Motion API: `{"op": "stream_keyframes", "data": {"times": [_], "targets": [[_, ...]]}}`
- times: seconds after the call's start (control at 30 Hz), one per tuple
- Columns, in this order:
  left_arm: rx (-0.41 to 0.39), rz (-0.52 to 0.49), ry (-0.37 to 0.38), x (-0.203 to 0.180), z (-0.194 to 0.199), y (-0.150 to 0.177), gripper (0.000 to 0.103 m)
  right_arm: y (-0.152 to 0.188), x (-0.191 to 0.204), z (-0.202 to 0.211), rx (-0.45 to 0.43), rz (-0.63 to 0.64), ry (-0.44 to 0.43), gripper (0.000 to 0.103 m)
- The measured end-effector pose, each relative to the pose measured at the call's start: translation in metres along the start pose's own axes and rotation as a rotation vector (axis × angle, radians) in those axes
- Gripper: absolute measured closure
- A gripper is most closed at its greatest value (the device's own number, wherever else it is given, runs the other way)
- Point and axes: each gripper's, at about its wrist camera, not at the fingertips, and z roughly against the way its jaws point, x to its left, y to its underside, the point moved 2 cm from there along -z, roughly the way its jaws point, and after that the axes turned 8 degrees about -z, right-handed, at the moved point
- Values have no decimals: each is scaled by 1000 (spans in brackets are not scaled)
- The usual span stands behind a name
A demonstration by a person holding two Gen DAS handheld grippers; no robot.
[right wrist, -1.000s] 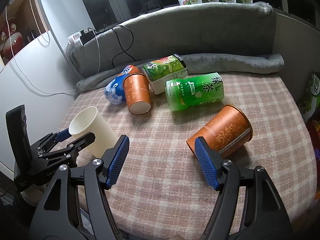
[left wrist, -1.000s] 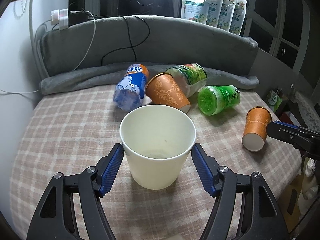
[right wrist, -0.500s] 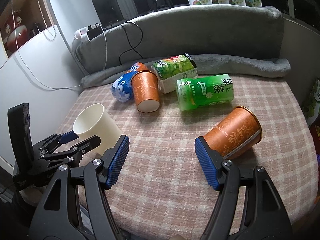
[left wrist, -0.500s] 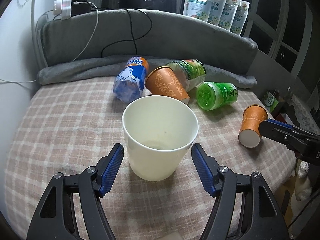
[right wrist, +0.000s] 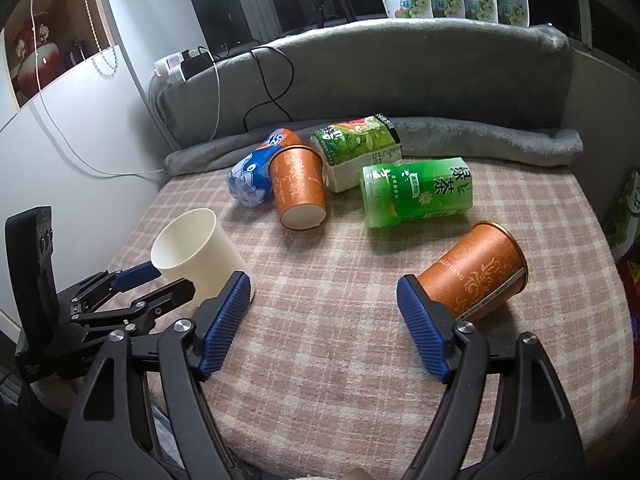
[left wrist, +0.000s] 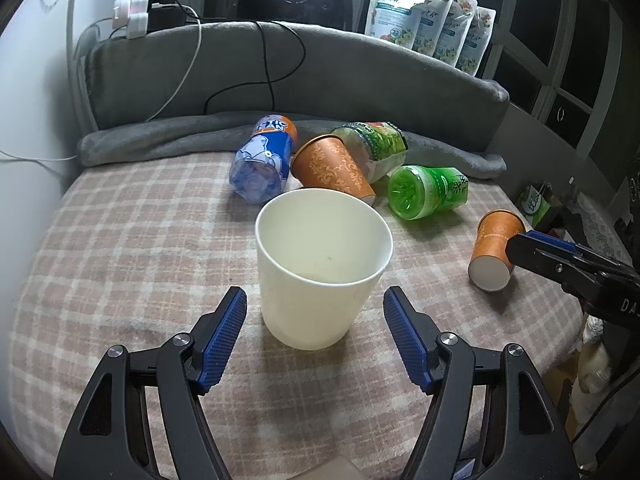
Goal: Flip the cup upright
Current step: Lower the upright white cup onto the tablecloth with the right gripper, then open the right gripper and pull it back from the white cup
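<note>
A cream paper cup [left wrist: 322, 268] stands upright on the checked blanket, mouth up, just beyond my open left gripper [left wrist: 314, 338]; the blue pads do not touch it. It also shows in the right wrist view [right wrist: 196, 250], with the left gripper [right wrist: 158, 284] around its base side. An orange paper cup [right wrist: 474, 274] lies on its side next to the right pad of my open, empty right gripper [right wrist: 326, 326]. That cup also shows in the left wrist view [left wrist: 494, 250]. A second orange cup [right wrist: 298, 188] lies on its side further back.
A blue bottle [left wrist: 262, 160], a green-labelled carton [right wrist: 356, 152] and a green tea bottle [right wrist: 418, 194] lie at the back of the blanket. A grey padded backrest [left wrist: 304, 76] with cables runs behind. The blanket's edge drops off at the right [left wrist: 560, 308].
My left gripper has pulled back from the cream cup, which stays upright on the blanket. The right gripper has drifted slightly and stays open by the orange cup.
</note>
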Motion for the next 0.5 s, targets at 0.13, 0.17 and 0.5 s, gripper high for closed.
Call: {"op": "stream_keyframes", "data": {"times": [0.13, 0.17, 0.5], "targets": [[-10, 9, -6, 4, 10, 2, 29, -2, 1, 4, -27, 8, 15, 18], [-17, 12, -9, 5, 14, 2, 28, -2, 1, 5, -35, 11, 19, 17], [-81, 43, -59, 18, 40, -1, 21, -7, 2, 13, -104, 26, 90, 12]]}}
